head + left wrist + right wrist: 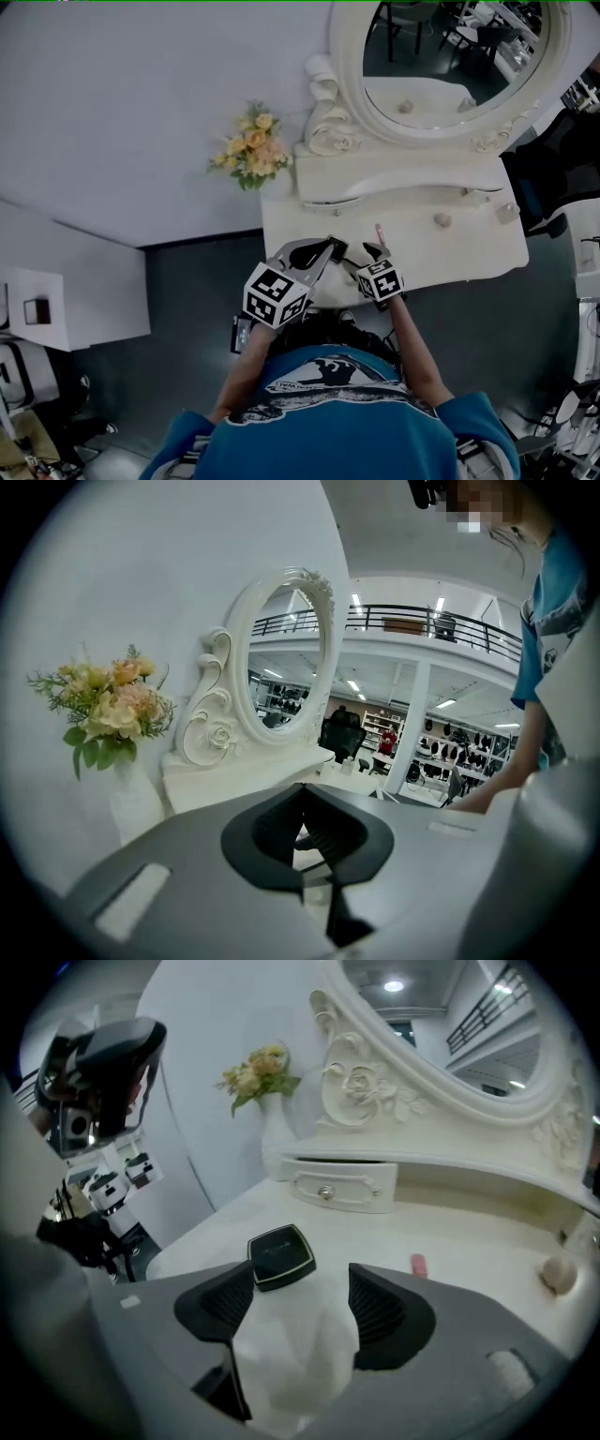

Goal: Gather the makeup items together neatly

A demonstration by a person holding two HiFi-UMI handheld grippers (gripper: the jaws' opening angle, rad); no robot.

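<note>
A black square compact (280, 1257) lies flat on the white vanity top (450, 1241), just ahead of my right gripper (302, 1283). Its jaws stand open, and the pads do not touch the compact. A pink lipstick (418, 1265) lies to the right of the compact, and a beige sponge (559, 1274) sits further right. In the head view the lipstick (379, 230) is just beyond my right gripper (375, 253), with the sponge (442, 220) to its right. My left gripper (328, 247) hovers beside the right one above the table's front edge, shut and holding nothing (302, 794).
An oval mirror (450, 56) in an ornate white frame rises at the back of the vanity, with a small drawer (342, 1188) under it. A vase of yellow and pink flowers (251, 148) stands at the table's left end. A small pale item (507, 213) sits at the far right.
</note>
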